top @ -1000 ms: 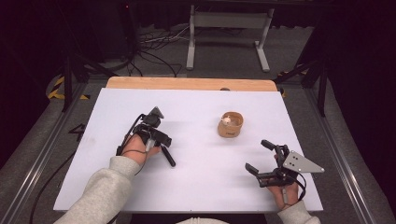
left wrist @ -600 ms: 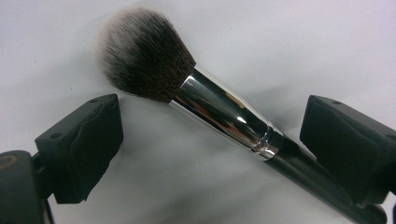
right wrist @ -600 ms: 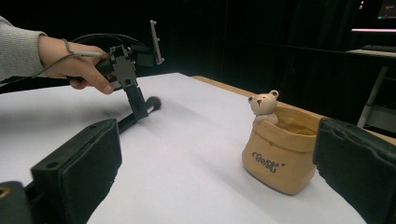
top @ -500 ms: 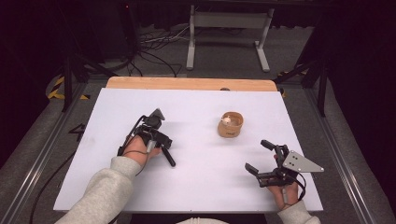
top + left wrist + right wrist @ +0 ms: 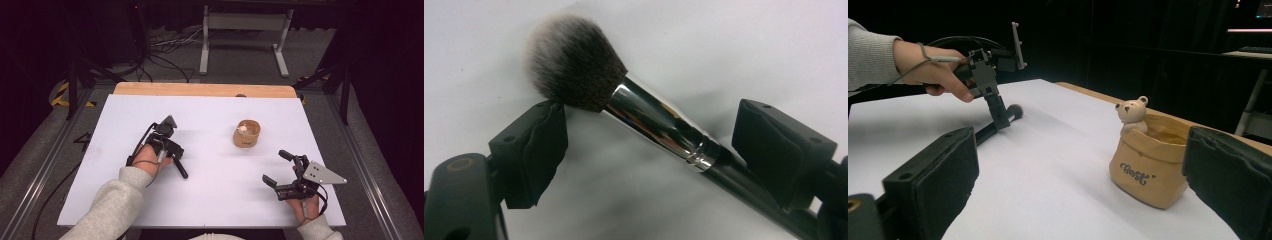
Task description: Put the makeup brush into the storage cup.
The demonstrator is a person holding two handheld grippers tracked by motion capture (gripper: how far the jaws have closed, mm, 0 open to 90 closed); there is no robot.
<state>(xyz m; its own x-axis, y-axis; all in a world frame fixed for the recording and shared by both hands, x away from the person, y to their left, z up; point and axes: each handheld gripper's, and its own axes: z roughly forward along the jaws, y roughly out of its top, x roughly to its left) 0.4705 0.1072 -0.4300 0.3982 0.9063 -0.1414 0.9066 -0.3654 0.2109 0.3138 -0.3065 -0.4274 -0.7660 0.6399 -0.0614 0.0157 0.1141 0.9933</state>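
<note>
A makeup brush with a dark, white-tipped head (image 5: 574, 60), silver ferrule and black handle (image 5: 180, 169) lies on the white table. My left gripper (image 5: 654, 145) stands over it, open. One pad (image 5: 534, 150) sits beside the bristles and the other by the handle, neither closed on it. In the high view the left gripper (image 5: 165, 145) is left of centre, held by a hand in a grey sleeve. My right gripper (image 5: 276, 166) rests open and empty near the front right. A tan pot (image 5: 246, 134) with a small bear figure (image 5: 1132, 112) stands ahead of it.
The white table sheet (image 5: 210, 200) ends at a wooden strip (image 5: 200, 90) along the far edge. Metal rails run along both sides. Cables and a stand's legs (image 5: 240, 45) lie on the dark floor beyond. The left gripper (image 5: 993, 95) shows across the table in the right gripper view.
The left gripper has shifted only slightly above the brush. The brush, the pot and the right gripper stay where they were.
</note>
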